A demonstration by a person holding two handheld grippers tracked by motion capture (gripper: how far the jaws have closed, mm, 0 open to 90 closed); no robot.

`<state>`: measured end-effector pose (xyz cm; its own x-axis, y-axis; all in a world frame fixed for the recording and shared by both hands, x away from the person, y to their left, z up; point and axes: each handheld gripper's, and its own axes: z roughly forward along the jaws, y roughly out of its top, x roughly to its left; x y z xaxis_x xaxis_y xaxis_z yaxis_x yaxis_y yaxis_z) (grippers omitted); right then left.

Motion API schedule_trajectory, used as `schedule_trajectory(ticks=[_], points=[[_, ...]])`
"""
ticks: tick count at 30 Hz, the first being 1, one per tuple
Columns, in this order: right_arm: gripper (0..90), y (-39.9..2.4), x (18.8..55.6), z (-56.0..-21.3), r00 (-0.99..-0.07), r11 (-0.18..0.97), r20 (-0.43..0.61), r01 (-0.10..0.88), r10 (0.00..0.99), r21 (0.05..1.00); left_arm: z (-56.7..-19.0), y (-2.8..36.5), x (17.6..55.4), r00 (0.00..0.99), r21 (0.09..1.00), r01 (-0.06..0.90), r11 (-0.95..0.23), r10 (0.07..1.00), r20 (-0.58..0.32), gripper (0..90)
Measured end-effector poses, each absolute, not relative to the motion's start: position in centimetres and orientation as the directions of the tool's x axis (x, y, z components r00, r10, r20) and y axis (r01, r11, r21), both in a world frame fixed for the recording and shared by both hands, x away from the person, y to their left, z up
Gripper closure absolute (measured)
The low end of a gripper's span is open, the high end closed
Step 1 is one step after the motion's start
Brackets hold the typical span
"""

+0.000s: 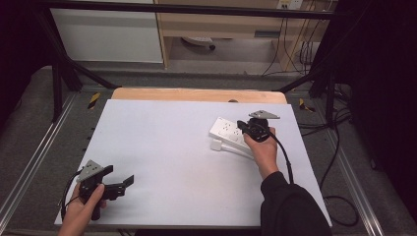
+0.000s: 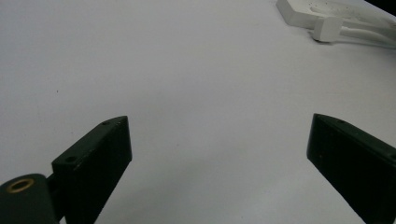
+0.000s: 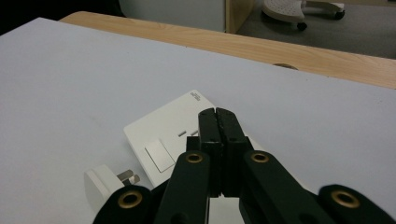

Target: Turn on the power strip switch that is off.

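1. Right of centre in the high view, the right gripper (image 1: 244, 129) hovers over a white power strip (image 1: 225, 130) lying on the white board (image 1: 162, 157); a hand (image 1: 263, 152) in a dark sleeve comes up from the lower right to hold it.
2. In the right gripper view, that gripper (image 3: 217, 122) has its two black jaws pressed flat together with nothing between them, their tips over the strip (image 3: 175, 135) at frame centre.
3. A white plug (image 3: 100, 184) lies at the lower left of the same view, just beside the strip's near edge, metal prongs pointing toward the strip.
4. At the lower left of the high view, the left gripper (image 1: 129, 181) sits low over bare board, well apart from the strip.
5. In the left gripper view, that gripper (image 2: 219, 154) has its jaws spread wide, holding nothing; the strip (image 2: 303, 11) and plug (image 2: 329, 28) sit in the upper right corner.
6. A strip of wooden tabletop (image 1: 196, 94) shows beyond the board's far edge.
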<state>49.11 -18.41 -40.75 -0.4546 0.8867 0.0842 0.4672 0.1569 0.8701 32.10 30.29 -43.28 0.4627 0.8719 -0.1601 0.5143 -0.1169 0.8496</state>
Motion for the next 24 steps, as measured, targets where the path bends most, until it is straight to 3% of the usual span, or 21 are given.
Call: schedule_trajectory(ticks=[24], points=[[90.0,-18.8,48.0,-43.7,-0.436,0.156,0.093,0.503,0.895,0.850,-43.3,30.2,32.1,0.464,0.851,0.512,-0.116,0.871,-0.160,6.5]])
